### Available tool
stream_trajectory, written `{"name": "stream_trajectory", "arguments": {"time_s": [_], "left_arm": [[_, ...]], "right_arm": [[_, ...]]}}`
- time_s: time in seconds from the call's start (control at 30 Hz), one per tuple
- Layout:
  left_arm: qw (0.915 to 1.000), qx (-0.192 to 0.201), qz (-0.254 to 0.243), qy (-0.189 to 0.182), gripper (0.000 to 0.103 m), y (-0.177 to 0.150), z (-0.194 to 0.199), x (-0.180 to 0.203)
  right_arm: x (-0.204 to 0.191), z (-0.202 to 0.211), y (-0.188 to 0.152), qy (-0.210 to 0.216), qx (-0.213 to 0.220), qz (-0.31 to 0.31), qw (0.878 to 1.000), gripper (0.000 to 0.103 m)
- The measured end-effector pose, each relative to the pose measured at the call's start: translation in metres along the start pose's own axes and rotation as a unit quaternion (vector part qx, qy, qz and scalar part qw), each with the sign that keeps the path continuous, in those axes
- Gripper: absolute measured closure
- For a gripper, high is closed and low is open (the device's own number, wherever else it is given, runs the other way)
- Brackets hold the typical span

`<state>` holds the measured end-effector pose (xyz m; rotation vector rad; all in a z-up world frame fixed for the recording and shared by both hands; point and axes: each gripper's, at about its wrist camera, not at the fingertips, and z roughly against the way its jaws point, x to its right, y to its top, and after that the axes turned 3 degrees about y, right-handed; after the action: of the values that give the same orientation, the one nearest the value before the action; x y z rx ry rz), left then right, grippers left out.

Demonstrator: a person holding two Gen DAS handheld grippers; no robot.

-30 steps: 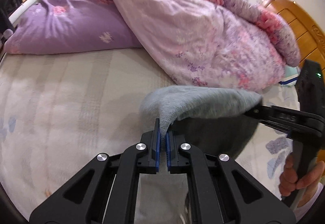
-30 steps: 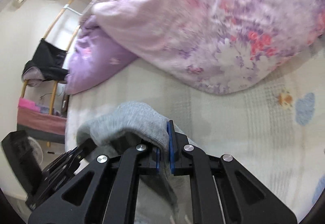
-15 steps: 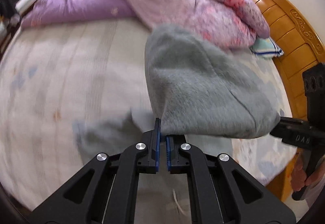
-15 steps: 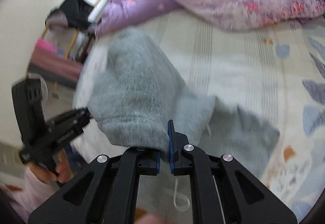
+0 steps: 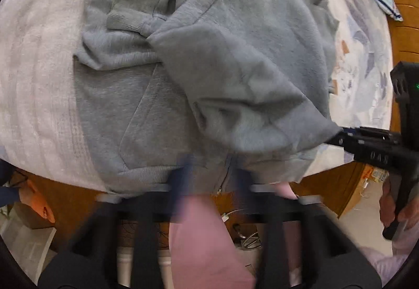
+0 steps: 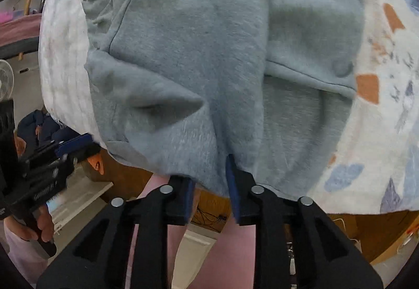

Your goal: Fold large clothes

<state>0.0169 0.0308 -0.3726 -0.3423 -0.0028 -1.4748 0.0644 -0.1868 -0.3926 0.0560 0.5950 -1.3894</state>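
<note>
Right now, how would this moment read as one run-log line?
hoodie: folded over, on bed | left gripper: open, blurred | right gripper: open at hem

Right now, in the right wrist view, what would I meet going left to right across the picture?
White fan → the other gripper, the left one → grey sweatshirt → patterned bedsheet.

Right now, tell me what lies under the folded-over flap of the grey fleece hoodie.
Under the folded-over flap lies the grey fleece hoodie's own front, on the white patterned bedsheet. Whatever sits beneath the flap's middle is covered.
</note>
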Motion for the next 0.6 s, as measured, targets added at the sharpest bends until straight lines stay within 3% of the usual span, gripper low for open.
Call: {"name": "stream_trajectory", "arguments": {"time_s": [0.03, 0.07, 0.1, 0.23, 0.3, 0.37, 0.4, 0.43, 0.47, 0.5, 0.6], "left_arm": [[0.9998, 0.021, 0.001, -0.001, 0.018, -0.001, 0.011, -0.001], [0.9992, 0.038, 0.002, -0.008, 0.018, 0.001, 0.022, -0.003], [0.9988, 0.046, -0.001, -0.016, 0.018, 0.003, 0.029, -0.004], [0.9943, 0.103, 0.007, -0.026, 0.019, 0.029, 0.056, -0.01], [0.9924, 0.12, 0.004, -0.026, 0.027, 0.045, 0.058, -0.003], [0.993, 0.118, -0.004, 0.005, 0.065, 0.061, 0.048, 0.006], [0.9941, 0.107, -0.009, 0.019, 0.07, 0.064, 0.04, 0.009], [0.9958, 0.085, -0.015, 0.031, 0.08, 0.069, 0.027, 0.013], [0.9972, 0.063, -0.019, 0.033, 0.087, 0.071, 0.012, 0.014], [0.998, 0.052, -0.019, 0.03, 0.087, 0.071, 0.0, 0.017], [0.9991, 0.03, -0.015, 0.024, 0.087, 0.067, -0.03, 0.013]], "right_arm": [[0.002, 0.006, -0.001, 0.013, 0.003, -0.006, 1.0, 0.053], [0.004, 0.012, 0.001, 0.017, 0.002, -0.015, 1.0, 0.036], [0.006, 0.018, 0.001, 0.001, 0.01, -0.023, 1.0, 0.006], [0.009, 0.054, 0.005, 0.023, 0.071, -0.02, 0.997, 0.008], [0.008, 0.075, 0.006, 0.033, 0.127, -0.012, 0.991, 0.008], [0.001, 0.082, 0.009, 0.035, 0.163, 0.003, 0.986, 0.011], [-0.006, 0.079, 0.012, 0.037, 0.176, 0.023, 0.983, 0.028], [-0.01, 0.072, 0.015, 0.034, 0.172, 0.035, 0.984, 0.056], [-0.014, 0.058, 0.02, 0.03, 0.152, 0.043, 0.987, 0.068], [-0.018, 0.035, 0.026, 0.04, 0.116, 0.044, 0.991, 0.081], [-0.023, -0.017, 0.031, 0.061, 0.061, 0.025, 0.996, 0.084]]}}
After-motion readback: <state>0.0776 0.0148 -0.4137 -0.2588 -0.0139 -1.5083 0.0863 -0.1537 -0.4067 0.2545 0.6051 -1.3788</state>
